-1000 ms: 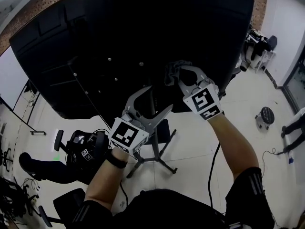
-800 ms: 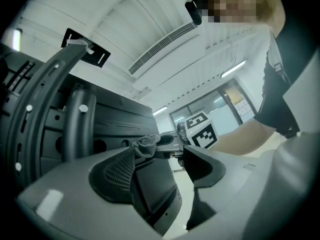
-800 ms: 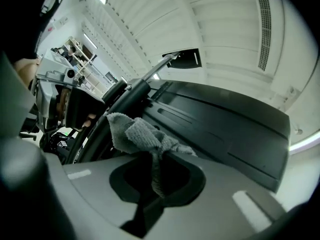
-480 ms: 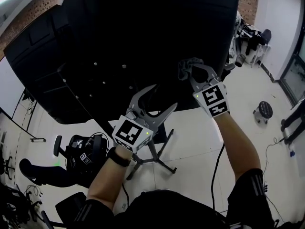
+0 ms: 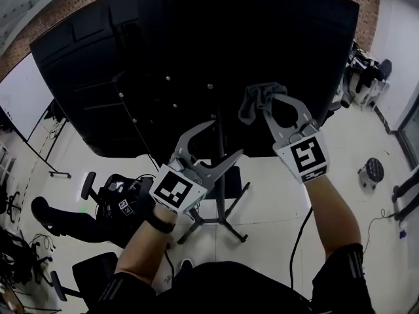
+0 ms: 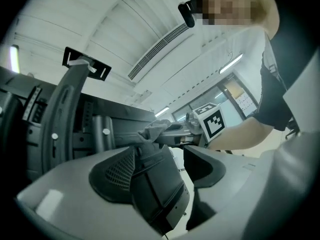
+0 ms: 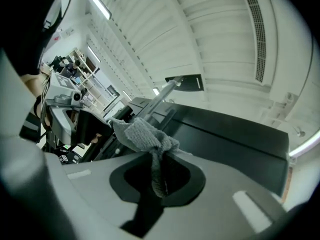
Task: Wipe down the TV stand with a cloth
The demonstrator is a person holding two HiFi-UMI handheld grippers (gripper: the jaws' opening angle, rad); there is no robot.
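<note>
A big black screen's rear panel (image 5: 196, 44) fills the upper head view, carried on a black stand pole (image 5: 221, 175) with splayed legs (image 5: 216, 222). My right gripper (image 5: 265, 101) is shut on a grey cloth (image 5: 252, 104), which it holds up against the panel's lower right part. The right gripper view shows the cloth (image 7: 142, 134) bunched between the closed jaws of that gripper (image 7: 159, 156). My left gripper (image 5: 226, 138) stands open and empty beside the pole. Past that left gripper (image 6: 177, 156), the cloth (image 6: 152, 130) is visible.
A racing-wheel seat rig (image 5: 121, 198) and a person's legs (image 5: 59, 224) are on the floor at the left. A round stool (image 5: 373, 169) stands at the right, with a cable (image 5: 298, 234) trailing across the tiles below the stand.
The head view has swung a little, so the panel sits differently in frame. The right gripper stays shut on the cloth near the panel's lower edge; the left stays open.
</note>
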